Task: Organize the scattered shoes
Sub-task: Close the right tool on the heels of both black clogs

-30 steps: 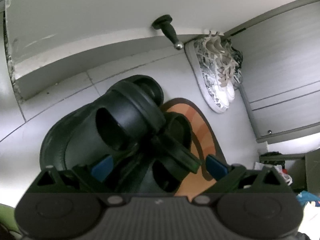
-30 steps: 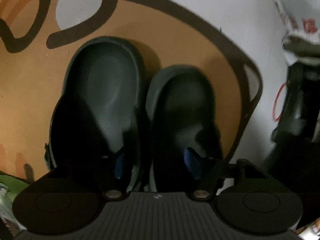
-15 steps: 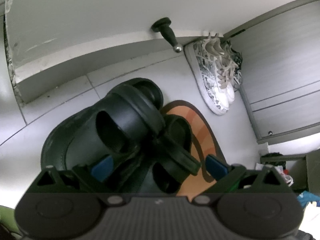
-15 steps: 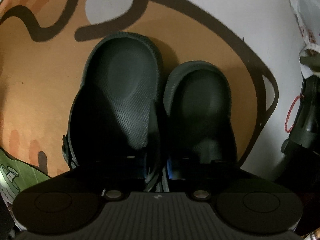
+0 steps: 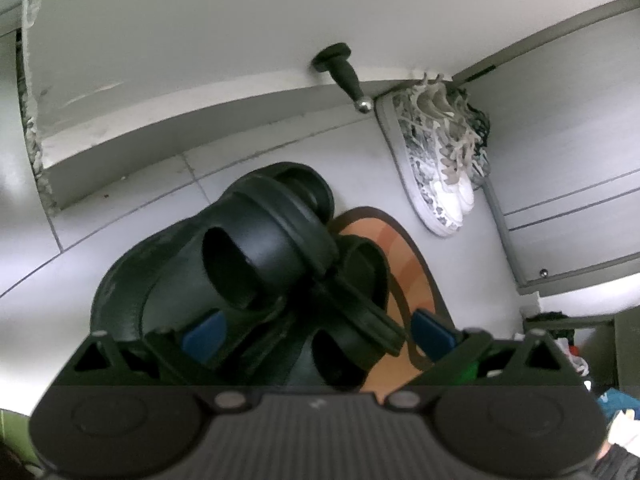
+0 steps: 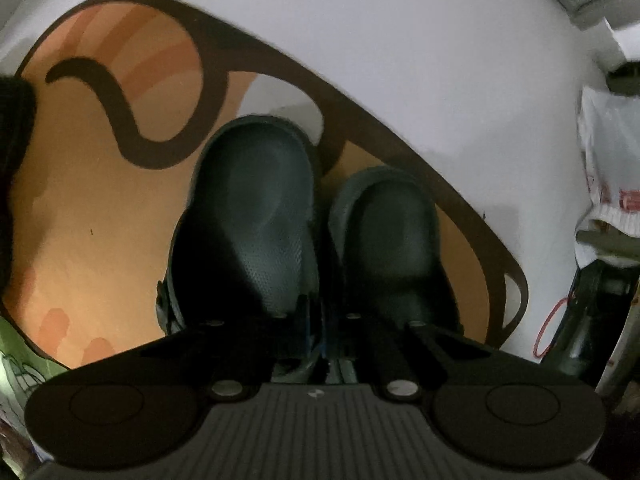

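Our right gripper (image 6: pixel 320 344) is pinched on the touching inner walls of two dark green clogs (image 6: pixel 256 216) — one grip carries the pair side by side, toes toward 12 o'clock above the orange mat (image 6: pixel 92 216). Our left gripper (image 5: pixel 320 330) has its pads spread around a pair of black sandals (image 5: pixel 256 256); whether they press, we cannot tell. Patterned sneakers (image 5: pixel 436 160) already stand at 1 o'clock against the cabinet (image 5: pixel 560 140) — probably the line we are building.
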Motion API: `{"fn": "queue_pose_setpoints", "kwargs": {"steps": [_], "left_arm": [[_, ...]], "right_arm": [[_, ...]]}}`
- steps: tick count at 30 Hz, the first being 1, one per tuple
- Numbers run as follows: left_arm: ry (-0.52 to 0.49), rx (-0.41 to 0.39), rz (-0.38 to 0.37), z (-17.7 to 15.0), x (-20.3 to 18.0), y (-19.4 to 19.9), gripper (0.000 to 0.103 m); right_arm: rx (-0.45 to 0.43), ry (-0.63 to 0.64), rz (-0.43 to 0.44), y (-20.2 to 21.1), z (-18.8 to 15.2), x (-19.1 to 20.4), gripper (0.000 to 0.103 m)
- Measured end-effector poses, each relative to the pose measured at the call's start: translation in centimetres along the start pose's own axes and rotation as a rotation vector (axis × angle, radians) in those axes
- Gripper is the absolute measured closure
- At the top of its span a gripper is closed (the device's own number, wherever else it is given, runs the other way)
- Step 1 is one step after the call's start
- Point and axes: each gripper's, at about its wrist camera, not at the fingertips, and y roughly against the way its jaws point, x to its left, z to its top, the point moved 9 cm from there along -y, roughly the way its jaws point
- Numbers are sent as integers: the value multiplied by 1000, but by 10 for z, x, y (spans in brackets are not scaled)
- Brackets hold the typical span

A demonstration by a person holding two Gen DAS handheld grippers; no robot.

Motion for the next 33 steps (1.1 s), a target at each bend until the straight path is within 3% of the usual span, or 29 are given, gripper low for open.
{"fn": "queue_pose_setpoints", "kwargs": {"steps": [8,10,12,28,31,32,33], "left_arm": [[4,-5,10,1,2,0,3],[7,3,10,0,3,-1,3],[11,10,8,-1,3,-3,3],[-4,47,15,-8,2,-9,3],[-1,44,21,-8,3,-8,3],[-2,43,22,-8,3,-8,3],[-2,44,22,-8,3,-8,3]], "right_arm": [[-12,-41,-11,-5,8,-9,88],[-17,-44,-5,-1,6,-8,88],[-1,-25,5,-4,4,-5,97],[103,131,-7,-11,-17,6,96],[102,128,-18,-13,-16,6,89],[94,126,-28,-11,-13,5,81],[82,133,-52,-9,-10,3,61]]}}
